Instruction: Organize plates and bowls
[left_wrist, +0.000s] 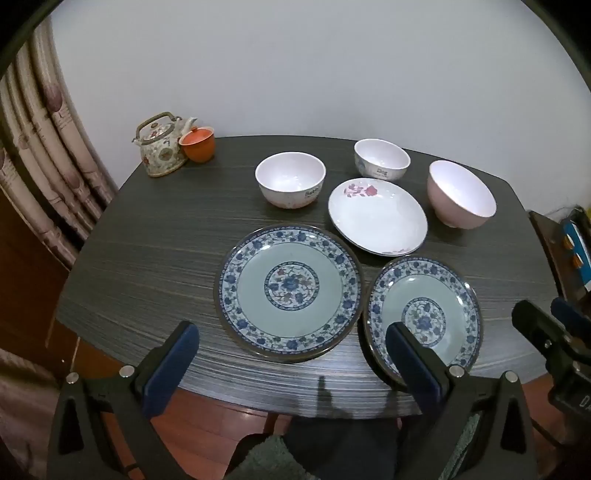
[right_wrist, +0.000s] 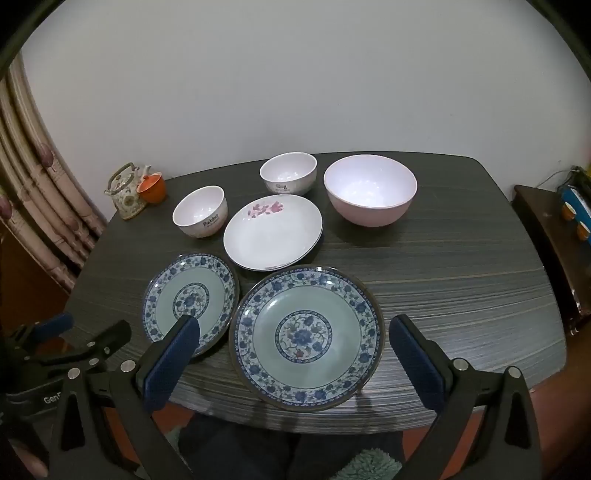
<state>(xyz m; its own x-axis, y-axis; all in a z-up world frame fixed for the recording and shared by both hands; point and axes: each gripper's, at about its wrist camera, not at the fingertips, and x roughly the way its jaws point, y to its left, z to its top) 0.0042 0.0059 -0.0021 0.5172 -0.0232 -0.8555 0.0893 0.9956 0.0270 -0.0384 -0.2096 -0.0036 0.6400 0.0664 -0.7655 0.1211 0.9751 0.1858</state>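
The table (left_wrist: 155, 258) looks like matt, streaky grey wood-grain laminate. The blue-patterned plates (left_wrist: 288, 291) and pink bowl (right_wrist: 369, 195) are glossy glazed ceramic. The gripper pads (right_wrist: 173, 354) look like matt blue rubber.

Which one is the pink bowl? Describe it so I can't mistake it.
On the dark table, look to the back row of three bowls. The pink bowl is at the right end, beside the white flowered plate. It is the largest bowl, pink outside, with no lettering.

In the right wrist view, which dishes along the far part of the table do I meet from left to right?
Floral ceramic teapot → orange cup → white bowl with lettering → second white lettered bowl → large pink bowl.
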